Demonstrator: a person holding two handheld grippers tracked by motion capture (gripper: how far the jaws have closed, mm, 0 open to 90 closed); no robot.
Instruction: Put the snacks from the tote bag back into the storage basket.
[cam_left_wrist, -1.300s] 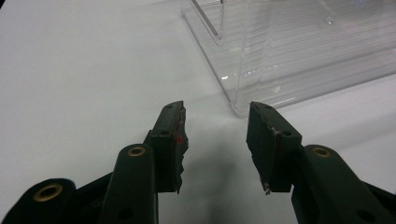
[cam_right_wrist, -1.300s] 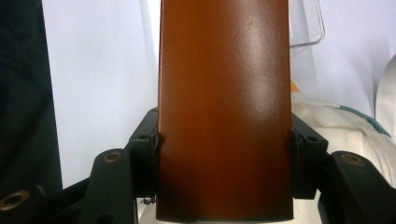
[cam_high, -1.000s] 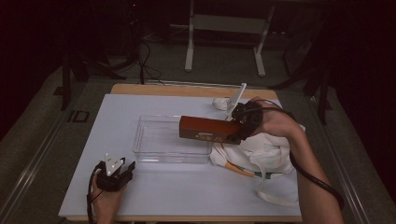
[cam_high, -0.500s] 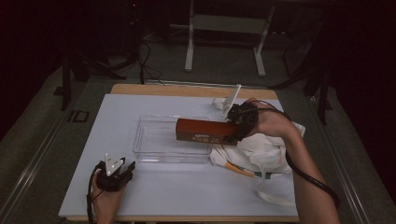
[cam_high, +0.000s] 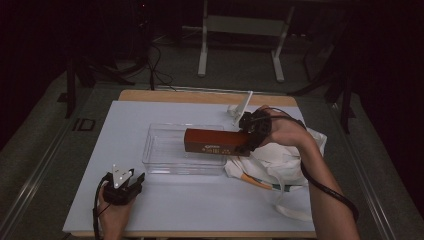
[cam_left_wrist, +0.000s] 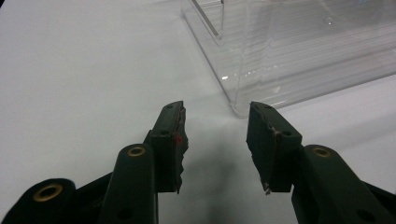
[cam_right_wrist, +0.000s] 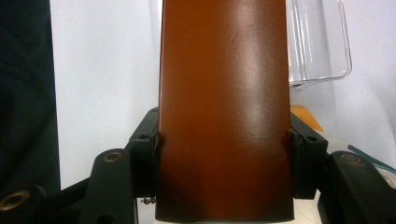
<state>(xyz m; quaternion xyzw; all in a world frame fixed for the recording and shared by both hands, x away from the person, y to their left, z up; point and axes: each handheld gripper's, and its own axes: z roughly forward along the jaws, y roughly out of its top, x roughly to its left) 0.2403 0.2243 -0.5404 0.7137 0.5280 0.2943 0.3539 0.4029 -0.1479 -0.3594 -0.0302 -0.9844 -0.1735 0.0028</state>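
A long brown box (cam_high: 216, 141) hangs level over the right half of a clear plastic bin (cam_high: 165, 156) in the high view. My right gripper (cam_high: 249, 134) is shut on the box's right end. In the right gripper view the brown box (cam_right_wrist: 224, 102) stands between the jaws, both pressed to its sides, with the clear bin (cam_right_wrist: 317, 42) beyond it. My left gripper (cam_high: 123, 186) rests on the white table near the front left, open and holding nothing. In the left gripper view its jaws (cam_left_wrist: 215, 140) stand apart, facing a corner of the clear bin (cam_left_wrist: 289, 51).
A white cloth bag (cam_high: 280, 160) with an orange and green item poking out lies right of the bin. A white upright piece (cam_high: 243, 107) stands behind the right hand. The white table top (cam_high: 115, 130) spans most of the desk; dark floor and stands lie beyond.
My right gripper has carried the brown box a little left, farther over the bin. The left gripper has stayed put.
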